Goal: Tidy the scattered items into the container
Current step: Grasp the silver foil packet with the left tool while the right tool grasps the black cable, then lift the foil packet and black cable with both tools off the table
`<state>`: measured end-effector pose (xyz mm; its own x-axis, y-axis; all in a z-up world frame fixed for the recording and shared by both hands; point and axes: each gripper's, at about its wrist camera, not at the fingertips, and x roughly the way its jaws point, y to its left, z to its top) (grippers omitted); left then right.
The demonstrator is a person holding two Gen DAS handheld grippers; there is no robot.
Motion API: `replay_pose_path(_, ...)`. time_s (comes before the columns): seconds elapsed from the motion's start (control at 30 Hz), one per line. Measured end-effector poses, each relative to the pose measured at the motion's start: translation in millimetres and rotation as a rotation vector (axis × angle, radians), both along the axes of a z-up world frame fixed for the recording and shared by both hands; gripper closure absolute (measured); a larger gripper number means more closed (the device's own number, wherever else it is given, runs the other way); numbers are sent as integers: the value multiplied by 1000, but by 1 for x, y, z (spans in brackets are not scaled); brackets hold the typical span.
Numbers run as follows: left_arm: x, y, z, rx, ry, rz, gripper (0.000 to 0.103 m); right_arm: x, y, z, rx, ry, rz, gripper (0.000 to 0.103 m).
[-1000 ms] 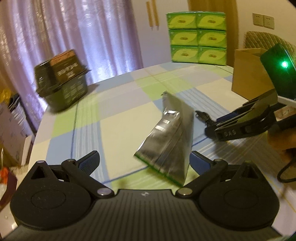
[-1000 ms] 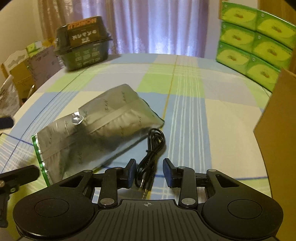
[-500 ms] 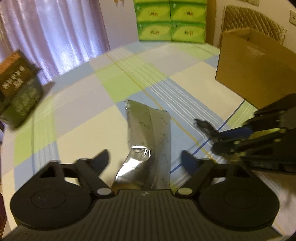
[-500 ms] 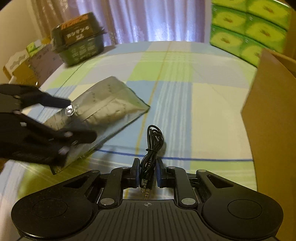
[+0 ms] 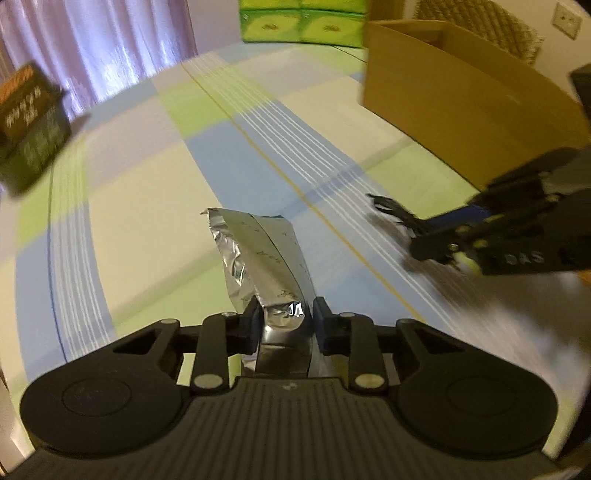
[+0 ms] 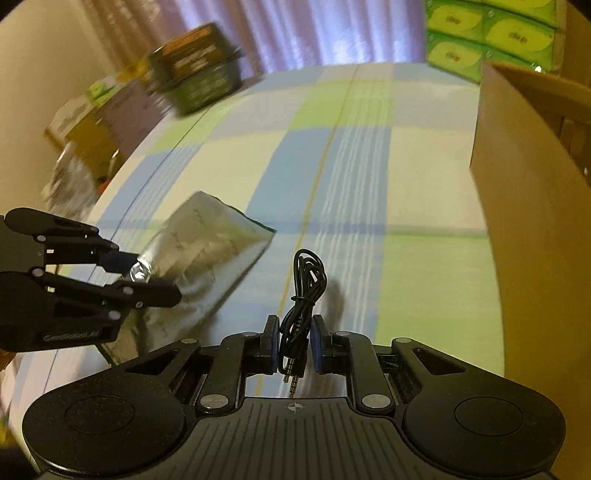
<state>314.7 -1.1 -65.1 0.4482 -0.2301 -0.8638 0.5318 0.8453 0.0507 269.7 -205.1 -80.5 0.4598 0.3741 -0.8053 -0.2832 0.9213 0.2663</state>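
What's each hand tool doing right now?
Left tool shut on crinkled silver foil pouch. Right tool shut on coiled black audio cable. Brown cardboard box ahead, unobstructed.

Motion-blurred: dark green box (image 5: 31,122), print unreadable. Cut off by frame edges: cardboard box (image 6: 535,206), green cartons (image 5: 303,20). Hidden: foil pouch (image 5: 266,266) lower end, behind left gripper (image 5: 283,325) body.

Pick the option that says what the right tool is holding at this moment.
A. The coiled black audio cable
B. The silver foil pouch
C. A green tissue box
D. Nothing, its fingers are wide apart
A: in the right wrist view the right tool has its fingers closed on the coiled black audio cable, whose plugs hang between them; the silver foil pouch is in the left tool.
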Motion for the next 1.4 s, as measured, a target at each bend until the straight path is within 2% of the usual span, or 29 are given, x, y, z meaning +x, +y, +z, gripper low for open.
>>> replay_pose_path(0.17,-73,6,5,-55,72,24,80,-42,4,-1,-3,38,69,84)
replay_pose_path(0.2,-82,6,6,-63,84,33,78,-48,5,-4,-5,54,79,83)
replay_pose_path(0.23,-89,8,7,-72,94,45,71,-52,6,-6,-8,68,89,83)
replay_pose_path(0.27,-93,10,8,-79,112,59,66,-55,6,-8,-12,80,102,83)
replay_pose_path(0.33,-94,13,8,-69,136,90,50,-59,8,-12,-25,88,116,83)
replay_pose_path(0.43,-84,14,9,-43,162,112,45,-61,6,-15,-22,100,116,83)
replay_pose_path(0.53,-69,12,7,-63,189,124,40,-59,3,-17,-21,107,106,83)
replay_pose_path(0.57,-66,10,5,-64,200,129,39,-58,2,-17,-19,107,107,69)
replay_pose_path(0.6,-61,7,2,-58,206,128,39,-60,2,-17,-25,98,105,46)
replay_pose_path(0.63,-58,4,-1,-48,210,123,39,-61,2,-17,-32,86,109,38)
replay_pose_path(0.67,-55,1,-4,-38,213,121,39,-62,2,-16,-41,75,117,37)
replay_pose_path(0.87,-47,-10,-11,-15,224,107,38,-62,7,-17,-90,17,133,38)
replay_pose_path(0.97,-45,-9,-11,-18,226,105,38,-67,19,-19,-145,-9,188,38)
replay_pose_path(1.03,-45,-8,-11,-22,229,105,38,-71,27,-22,-183,-23,230,46)
replay_pose_path(1.13,-45,-8,-11,-19,230,107,39,-75,30,-23,-230,-54,250,68)
replay_pose_path(1.17,-46,-7,-12,-17,229,108,39,-75,28,-22,-231,-52,245,80)
replay_pose_path(1.4,-44,-11,-20,16,250,113,39,-71,19,-16,-196,-53,198,82)
